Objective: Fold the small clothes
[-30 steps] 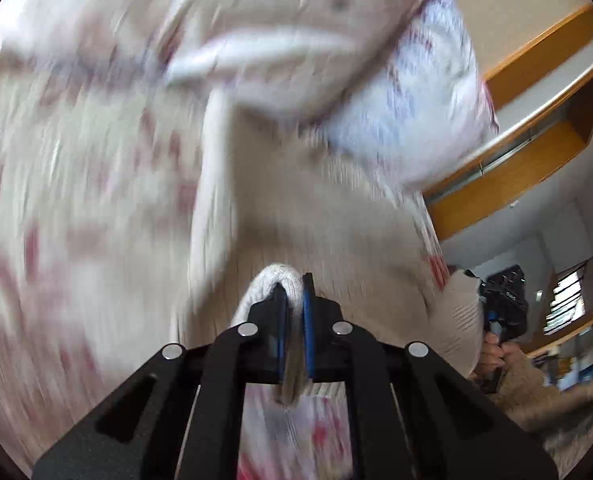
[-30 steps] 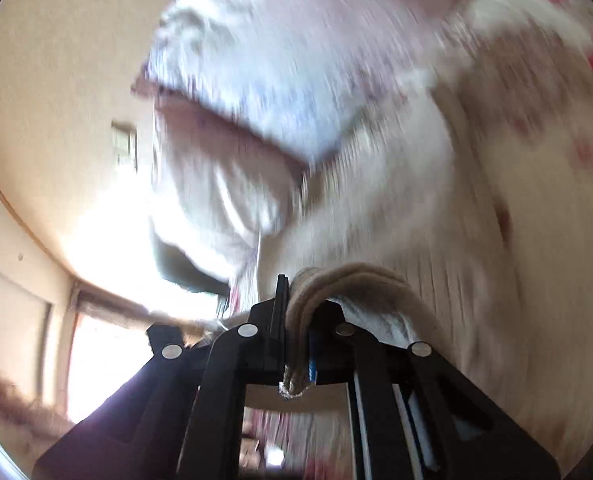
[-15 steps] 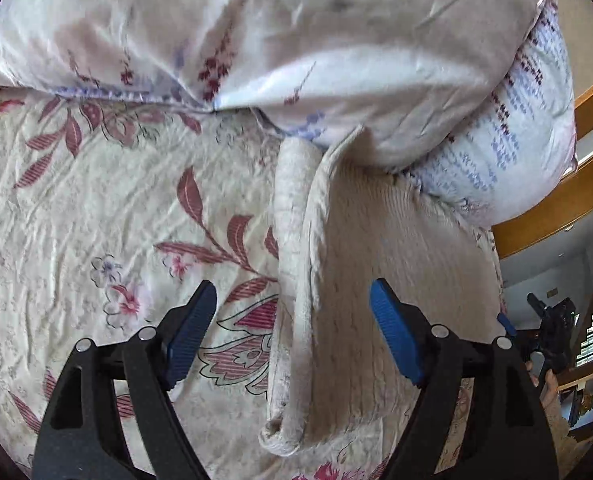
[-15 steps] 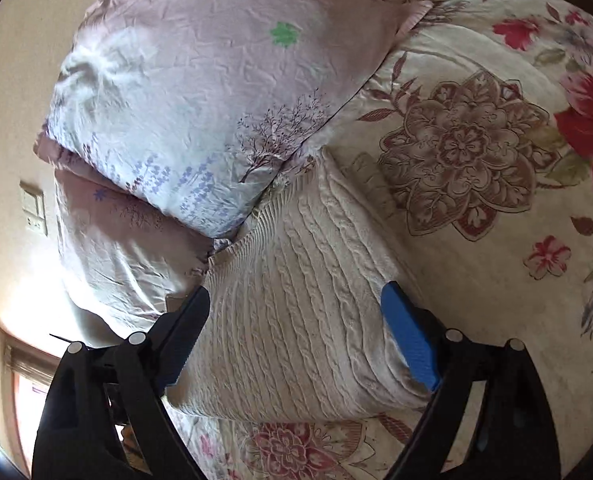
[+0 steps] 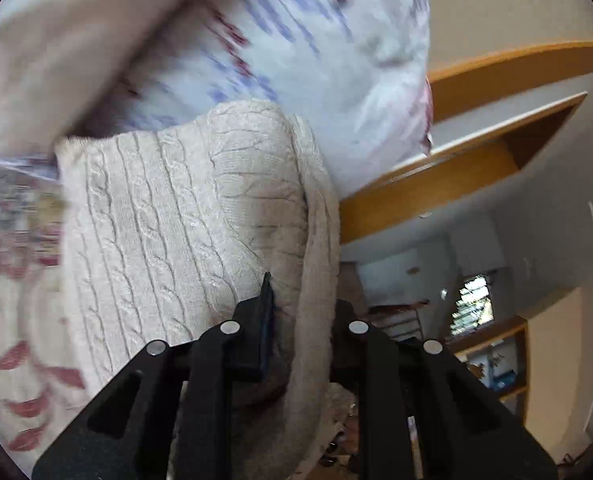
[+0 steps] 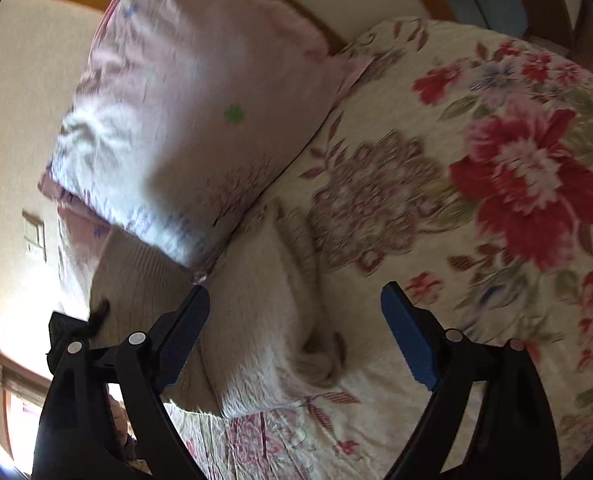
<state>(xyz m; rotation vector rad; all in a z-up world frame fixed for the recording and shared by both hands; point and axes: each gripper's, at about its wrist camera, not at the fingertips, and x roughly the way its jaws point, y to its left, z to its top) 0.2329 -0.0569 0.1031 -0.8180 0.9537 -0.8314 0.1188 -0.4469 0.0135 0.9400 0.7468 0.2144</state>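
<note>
The left claw (image 5: 296, 312) pinches the sweater (image 5: 184, 216) edge, so lift it slowly across the bed (image 6: 476, 320) while the wide-open, empty right claw (image 6: 296, 320) waits.

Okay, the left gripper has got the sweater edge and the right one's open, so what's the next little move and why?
Probably carry the left gripper across so the pinched edge of the cream knit sweater folds over the rest. It is shut on that edge, lifted off the floral bedspread, while the right gripper hangs open above the sweater's other part, holding nothing, so it could pin the fold down.
</note>
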